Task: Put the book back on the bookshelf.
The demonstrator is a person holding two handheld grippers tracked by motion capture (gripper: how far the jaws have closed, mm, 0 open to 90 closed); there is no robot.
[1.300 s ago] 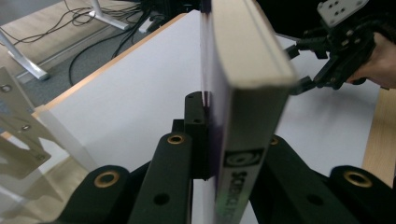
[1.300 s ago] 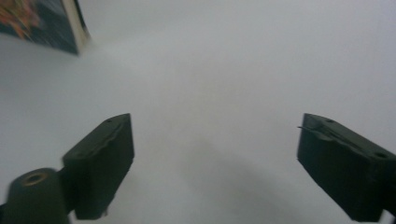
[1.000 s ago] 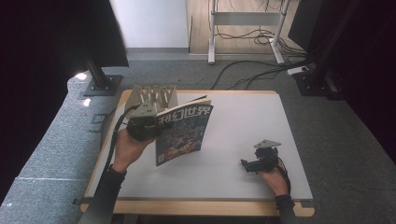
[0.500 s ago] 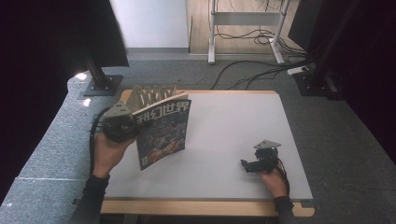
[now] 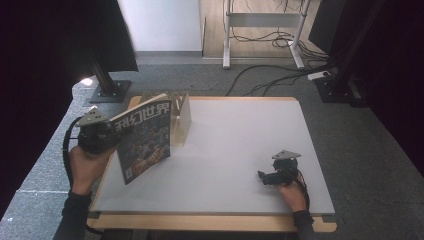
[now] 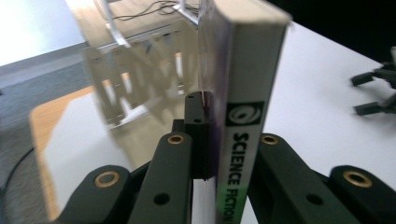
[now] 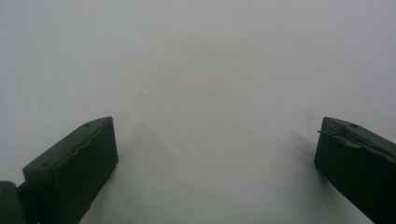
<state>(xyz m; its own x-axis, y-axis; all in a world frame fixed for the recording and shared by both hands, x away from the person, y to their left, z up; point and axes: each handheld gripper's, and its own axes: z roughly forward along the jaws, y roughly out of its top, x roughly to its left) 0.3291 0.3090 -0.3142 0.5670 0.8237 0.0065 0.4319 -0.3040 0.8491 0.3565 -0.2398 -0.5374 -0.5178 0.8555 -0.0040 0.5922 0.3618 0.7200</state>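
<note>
Gripping a magazine by its spine, the left gripper is sitting at the left of the high view, over the left edge of the white table. Its jaws are clamped on the magazine, and the person's left hand is reaching in from the lower left of the frame to hold it. In the left gripper view the magazine is standing edge-on up the middle of the frame, pinched between the two black jaws, with the words "SCIENCE FICTION" running down the spine. In the high view the cover is facing the camera, tilted, with large white characters across its top, and it is being held raised off the tabletop.

Just behind the magazine, in the upper middle-left of the high view, a clear slotted rack is standing near the table's far left corner. It is appearing blurred in the upper left of the left gripper view.

Resting in the lower right of the high view, the right gripper is lying low on the table, held by the right hand. Its jaws are spread wide with nothing between them, as the right gripper view is showing, with bare table ahead of them.
</note>
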